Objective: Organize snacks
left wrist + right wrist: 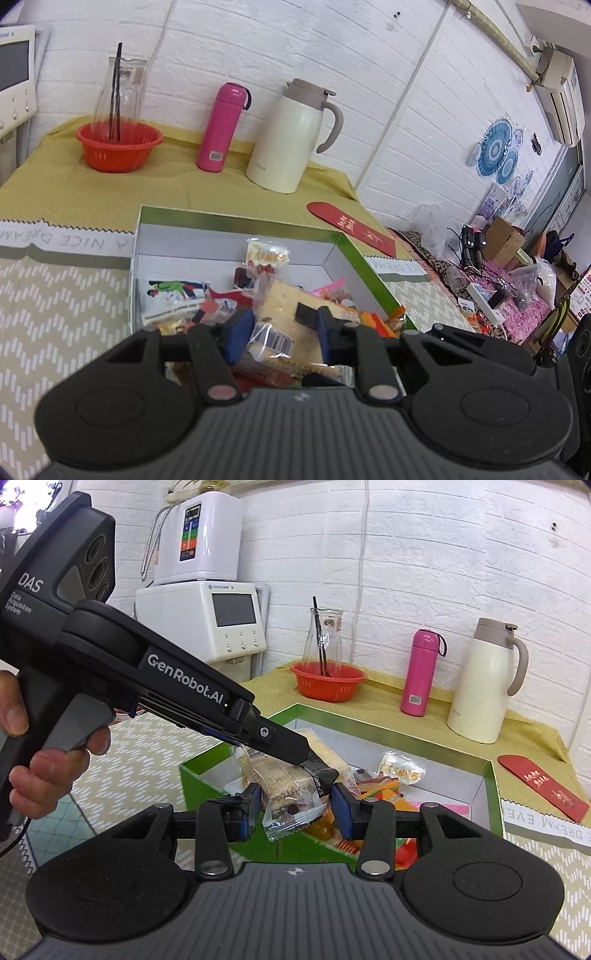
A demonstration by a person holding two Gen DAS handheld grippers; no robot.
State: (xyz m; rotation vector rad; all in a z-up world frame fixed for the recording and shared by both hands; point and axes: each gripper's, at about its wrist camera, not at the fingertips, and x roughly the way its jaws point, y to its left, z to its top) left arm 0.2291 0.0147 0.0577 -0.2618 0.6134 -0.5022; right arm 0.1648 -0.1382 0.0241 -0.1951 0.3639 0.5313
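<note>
- Left gripper (pixel 282 325) clamped on a clear-wrapped cracker packet (pixel 284 317); blue pads press its sides, barcode end nearest the lens in the left wrist view.
- Right gripper (pixel 293 805) has jaws apart; the packet's crimped lower end hangs between them, pads look clear of the wrapper, no squeeze visible.
- Packet sits above the green-rimmed box (pixel 236 223), over the jumble of loose snacks (pixel 177 295) inside. Box rests on a zigzag-patterned cloth (pixel 55 295).
- Key relation: packet's long axis runs from the left fingertips down toward the right jaws, so its free end is already in the right gripper's gap. Left hand owns the grip; right is nearest the loose end.
- Judgement: either a handover or a two-handed steadying; closing the right jaws would pinch the crimp end. Slippery wrapper, thin seam, may slide.
- Right wrist view only: the left tool's body from the side, a person's hand (pixel 22 738) on its trigger, black finger lying across the packet top, water machine (pixel 207 624) behind.
- Left wrist view only: how tightly the pads bite, plus cluttered side surface (pixel 498 288) to the right.
- Both views: red basket (pixel 328 681), pink flask (pixel 421 672), cream jug (pixel 484 683), red envelope (pixel 543 786) behind the box, well apart from the action.
</note>
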